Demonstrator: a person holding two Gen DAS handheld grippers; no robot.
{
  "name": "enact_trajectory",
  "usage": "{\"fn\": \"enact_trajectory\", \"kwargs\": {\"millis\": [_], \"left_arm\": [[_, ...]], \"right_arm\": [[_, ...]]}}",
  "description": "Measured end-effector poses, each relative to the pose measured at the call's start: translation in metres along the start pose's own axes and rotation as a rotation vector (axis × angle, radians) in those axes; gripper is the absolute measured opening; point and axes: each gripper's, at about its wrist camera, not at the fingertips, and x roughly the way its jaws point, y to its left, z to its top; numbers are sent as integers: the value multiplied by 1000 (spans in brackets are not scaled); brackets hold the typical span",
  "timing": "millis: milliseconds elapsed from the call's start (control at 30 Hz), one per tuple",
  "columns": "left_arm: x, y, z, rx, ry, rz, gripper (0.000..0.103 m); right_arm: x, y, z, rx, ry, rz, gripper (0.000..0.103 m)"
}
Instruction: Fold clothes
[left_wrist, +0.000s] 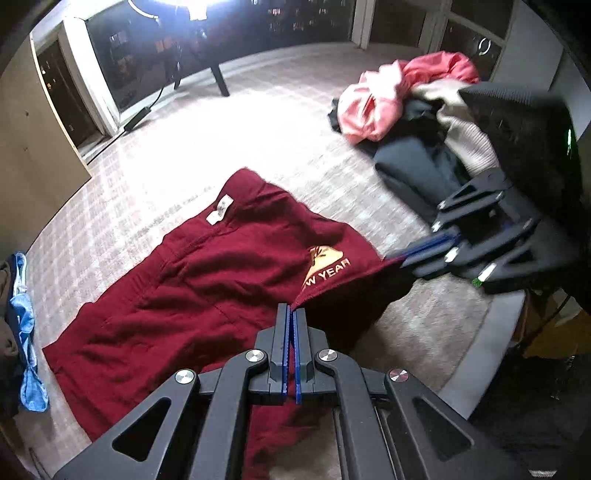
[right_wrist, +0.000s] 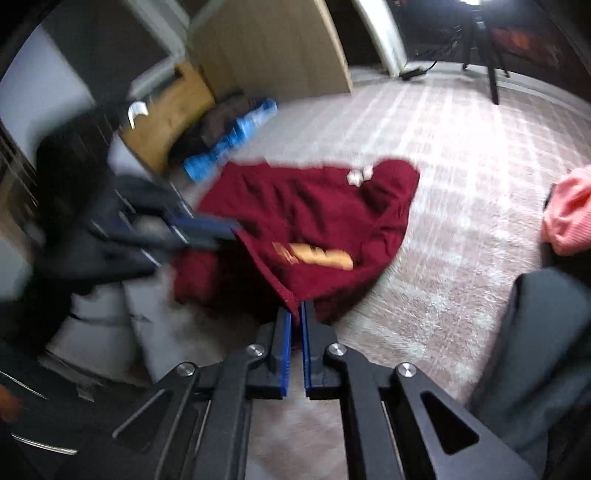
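A dark red T-shirt (left_wrist: 177, 280) with a gold print (left_wrist: 327, 271) and a white neck label lies on a pale carpet. My left gripper (left_wrist: 292, 314) is shut on one corner of its hem, which is lifted off the floor. My right gripper (left_wrist: 395, 255) pinches the other corner of that raised hem. In the right wrist view the right gripper (right_wrist: 296, 314) holds the red T-shirt (right_wrist: 332, 206) at the hem, and the left gripper (right_wrist: 232, 230) shows blurred on the left, gripping the same edge.
A heap of clothes (left_wrist: 406, 110), pink, black and beige, lies on the carpet (left_wrist: 258, 122) at the far right. Blue and brown garments (left_wrist: 26, 332) sit at the left edge by a wooden panel (left_wrist: 33, 155). A tripod leg (left_wrist: 219, 79) and a cable stand near the windows.
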Motion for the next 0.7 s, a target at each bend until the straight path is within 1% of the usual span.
{"fn": "enact_trajectory", "kwargs": {"millis": [33, 67, 100, 167, 200, 233, 267, 333, 400, 433, 467, 500, 533, 567, 600, 633, 700], "left_arm": [[1, -1, -2, -3, -1, -16, 5], [2, -1, -3, -7, -2, -33, 7], [9, -4, -6, -3, 11, -31, 15], [19, -9, -10, 6, 37, -32, 22], [26, -14, -12, 12, 59, -55, 27], [30, -16, -17, 17, 81, -77, 29], [31, -18, -20, 17, 87, -78, 28], [22, -16, -31, 19, 90, -77, 30], [7, -4, -41, -15, 80, -58, 30], [-6, 9, -48, -47, 71, -50, 30], [-16, 21, -54, -73, 59, -28, 31], [-27, 34, -59, -98, 46, -6, 34], [-40, 55, -70, -136, 33, 41, 36], [-49, 74, -81, -175, 25, 84, 39], [-57, 92, -91, -213, 21, 118, 39], [-64, 118, -105, -270, 22, 156, 39], [-71, 165, -131, -374, 31, 201, 39]], "right_arm": [[-11, -2, 1, 44, -28, 33, 4], [-15, -6, -1, 71, -28, 22, 4], [-12, -11, -4, 83, 1, -28, 4], [-7, -19, -10, 108, 60, -129, 6], [-2, -24, -14, 120, 102, -169, 8], [5, -30, -21, 131, 160, -196, 8], [6, -33, -26, 142, 189, -203, 8], [-2, -36, -27, 158, 174, -170, 8], [-5, -38, -13, 159, 121, -161, 12], [-5, -39, -3, 156, 87, -161, 18], [-6, -40, 8, 153, 53, -161, 27], [-6, -41, 18, 150, 19, -161, 31], [-6, -42, 29, 147, -15, -161, 35], [-7, -43, 39, 144, -49, -161, 35], [-1, -47, 52, 145, -67, -167, 35], [12, -54, 64, 152, -64, -176, 35], [32, -64, 76, 169, -49, -184, 35]]}}
